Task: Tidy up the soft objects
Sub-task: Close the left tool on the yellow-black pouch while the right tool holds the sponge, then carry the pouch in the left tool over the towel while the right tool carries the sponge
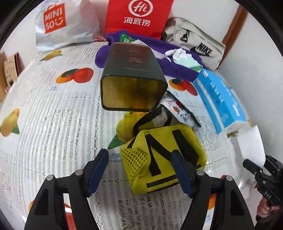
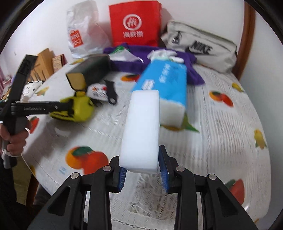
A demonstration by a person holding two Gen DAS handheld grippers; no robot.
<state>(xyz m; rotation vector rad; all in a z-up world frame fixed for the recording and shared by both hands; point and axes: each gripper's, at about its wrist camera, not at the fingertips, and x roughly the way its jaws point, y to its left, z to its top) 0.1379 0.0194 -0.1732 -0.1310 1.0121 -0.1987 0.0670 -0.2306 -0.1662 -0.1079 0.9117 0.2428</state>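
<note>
White foam block (image 2: 141, 131), light and squashy, sits pinched at its near end by right gripper (image 2: 143, 174); left gripper (image 1: 139, 171) spread above yellow fabric pouch (image 1: 164, 157) at twelve o'clock.

Back of the table – a red bag (image 1: 137, 16) and a white Miniso bag (image 1: 65, 23) against the wall. Open dark tin (image 1: 132, 77) lying on its side on the fruit-print tablecloth (image 1: 53, 109).

Even, soft daylight fills both fisheye views with only faint shadows on the table (image 1: 53, 109), the left wrist view fairly sharp, the right wrist view smeared by motion blur, and both bending hard toward black vignetted corners.
</note>
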